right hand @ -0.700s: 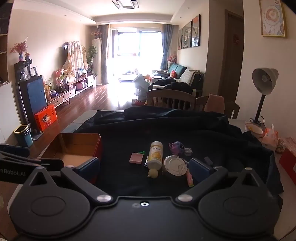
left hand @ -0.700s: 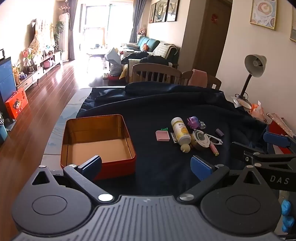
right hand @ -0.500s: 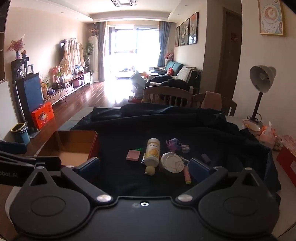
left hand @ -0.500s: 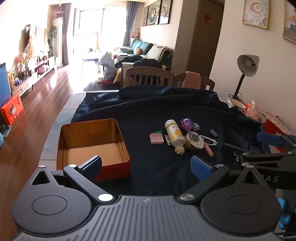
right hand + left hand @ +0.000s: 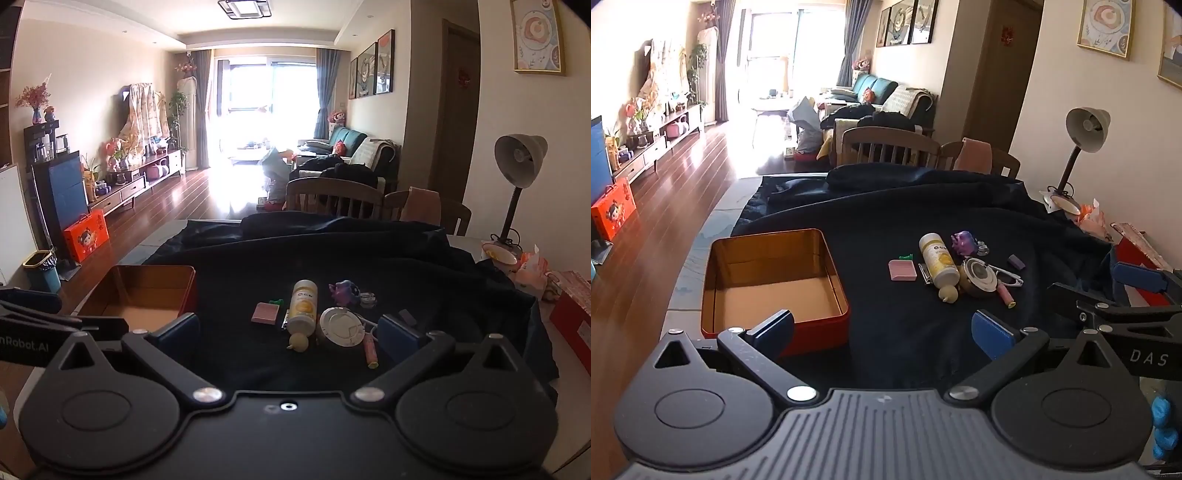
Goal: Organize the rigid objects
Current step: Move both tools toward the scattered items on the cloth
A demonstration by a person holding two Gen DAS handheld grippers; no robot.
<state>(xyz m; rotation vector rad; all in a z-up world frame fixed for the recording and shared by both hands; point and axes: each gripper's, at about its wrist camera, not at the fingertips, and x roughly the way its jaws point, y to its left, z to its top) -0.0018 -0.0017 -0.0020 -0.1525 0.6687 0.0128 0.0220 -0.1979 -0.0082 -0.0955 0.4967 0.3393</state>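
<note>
An open red tin box (image 5: 768,254) with a gold inside stands empty at the left of the dark cloth; its corner shows in the right wrist view (image 5: 147,291). A cluster lies mid-table: a yellow-white bottle (image 5: 938,260) (image 5: 303,306), a pink block (image 5: 902,270) (image 5: 264,313), a round tin (image 5: 979,276) (image 5: 341,326), a purple toy (image 5: 964,242) (image 5: 345,290), a pink tube (image 5: 1005,295) (image 5: 370,350) and a small purple block (image 5: 1015,262). My left gripper (image 5: 882,328) is open near the box's front. My right gripper (image 5: 288,334) is open, just short of the cluster.
A dark cloth (image 5: 923,206) covers the table. A desk lamp (image 5: 1082,147) and a red box (image 5: 572,314) stand at the right edge. Chairs (image 5: 890,147) stand behind the table. The right gripper's arm (image 5: 1126,314) shows at the right of the left wrist view.
Both views have shifted slightly; the box and cluster sit a little further ahead in the left wrist view. Both grippers stay open and nothing on the cloth has moved.
</note>
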